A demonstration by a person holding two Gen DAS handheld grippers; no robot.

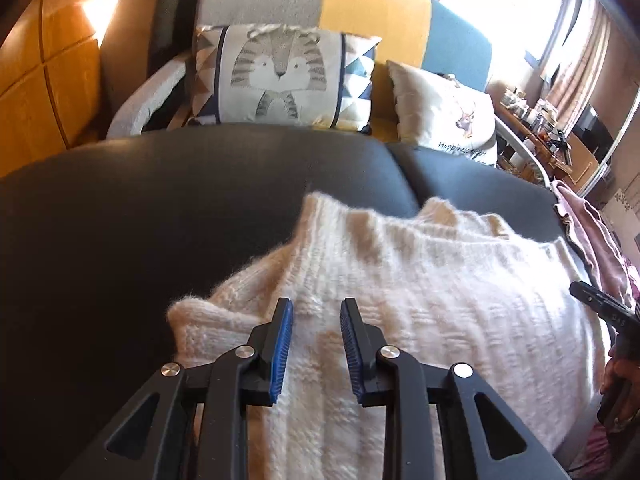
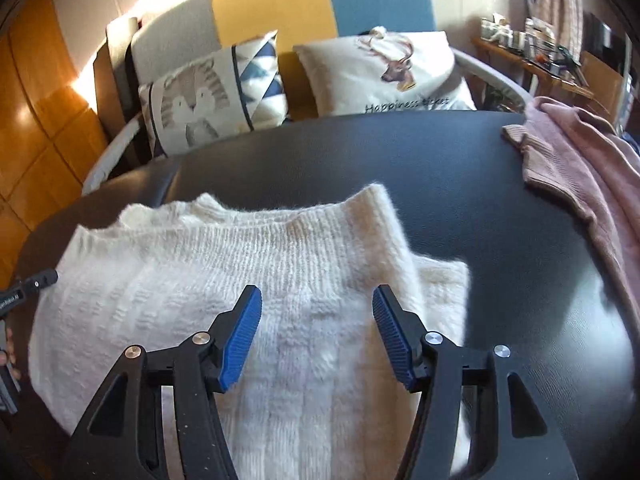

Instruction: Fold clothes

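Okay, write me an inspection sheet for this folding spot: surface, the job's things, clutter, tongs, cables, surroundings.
Surface: dark table, sunlit.
Job's things: fluffy white sweater lying flat, part folded; pink garment at the table's edge.
Clutter: nothing seen.
Tongs: left tongs open, nothing gripped; right tongs open, jaws opening, nothing gripped; both above the sweater.
Cables: nothing seen.
Surroundings: sofa with tiger cushion and deer cushion; crowded side table.

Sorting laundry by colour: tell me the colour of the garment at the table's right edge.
Dusty pink, a ribbed knit; the right wrist view shows it best.
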